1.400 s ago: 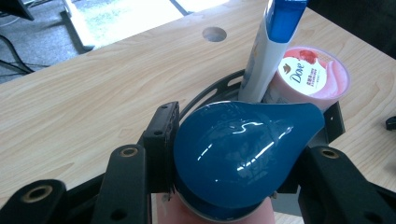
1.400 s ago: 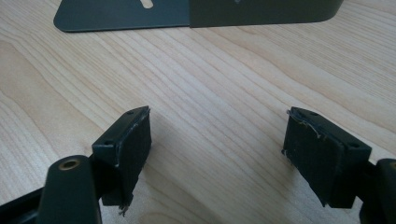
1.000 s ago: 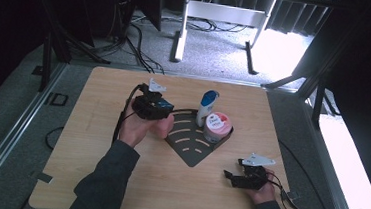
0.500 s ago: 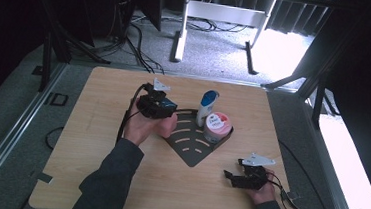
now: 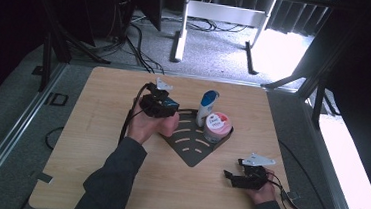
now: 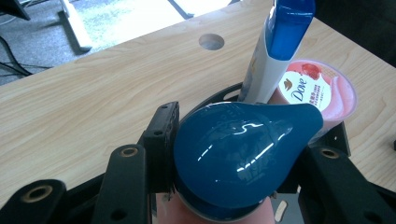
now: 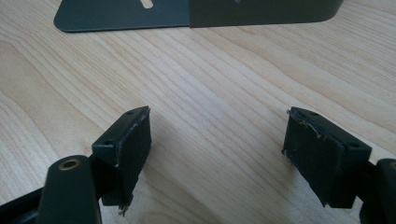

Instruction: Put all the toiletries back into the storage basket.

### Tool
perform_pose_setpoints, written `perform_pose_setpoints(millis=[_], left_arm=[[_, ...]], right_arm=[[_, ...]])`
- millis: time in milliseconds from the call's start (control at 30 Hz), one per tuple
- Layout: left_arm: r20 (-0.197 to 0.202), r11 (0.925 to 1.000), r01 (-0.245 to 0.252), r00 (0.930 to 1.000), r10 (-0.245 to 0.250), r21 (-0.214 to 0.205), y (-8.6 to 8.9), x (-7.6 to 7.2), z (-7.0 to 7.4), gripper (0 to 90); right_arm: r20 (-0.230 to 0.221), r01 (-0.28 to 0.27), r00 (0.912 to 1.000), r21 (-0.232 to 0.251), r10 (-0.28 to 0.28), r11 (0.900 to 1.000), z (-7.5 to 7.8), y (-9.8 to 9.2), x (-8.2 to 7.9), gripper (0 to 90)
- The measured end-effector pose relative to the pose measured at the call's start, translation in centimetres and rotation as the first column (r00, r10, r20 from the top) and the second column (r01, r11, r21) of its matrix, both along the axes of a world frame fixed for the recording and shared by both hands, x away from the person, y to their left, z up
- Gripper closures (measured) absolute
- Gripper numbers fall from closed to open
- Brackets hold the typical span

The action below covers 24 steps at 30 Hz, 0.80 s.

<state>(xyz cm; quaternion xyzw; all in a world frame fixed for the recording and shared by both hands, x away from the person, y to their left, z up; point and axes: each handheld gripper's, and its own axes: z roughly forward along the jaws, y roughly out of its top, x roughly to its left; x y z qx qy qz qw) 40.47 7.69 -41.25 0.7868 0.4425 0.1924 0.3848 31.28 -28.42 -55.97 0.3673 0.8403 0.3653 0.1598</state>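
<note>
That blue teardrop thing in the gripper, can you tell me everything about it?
The blue teardrop cap is glossy, smooth plastic by the look of it, rounded at one side and tapering to a blunt tip toward the pink Dove tub. It tops a peach-coloured container, mostly hidden below. The left gripper clamps it between its black jaws, above the dark slotted rack on the wooden table.

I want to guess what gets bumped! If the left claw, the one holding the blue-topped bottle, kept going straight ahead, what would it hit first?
Probably the white tube with the blue cap, standing straight ahead of the left claw, with the pink Dove tub right beside it. Depth is hard to judge, so the tub might touch about as soon.
</note>
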Motion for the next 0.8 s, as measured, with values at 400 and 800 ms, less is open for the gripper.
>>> perform_pose_setpoints(millis=[400, 800], left_arm=[[0.007, 1.0000, 0.008, 0.9999, -0.008, 0.003, -0.8, 0.5, -0.2, 52.8], [0.001, 1.0000, 0.001, 1.0000, -0.001, 0.001, -1.4, 1.2, -0.8, 52.8]], right_arm=[[0.000, -0.001, 1.0000, 0.002, 0.001, 1.0000, 0.0, 0.0, 0.0, 22.8], [0.000, 0.000, 1.0000, -0.001, 0.000, 1.0000, 0.0, 0.0, 0.0, 22.8]])
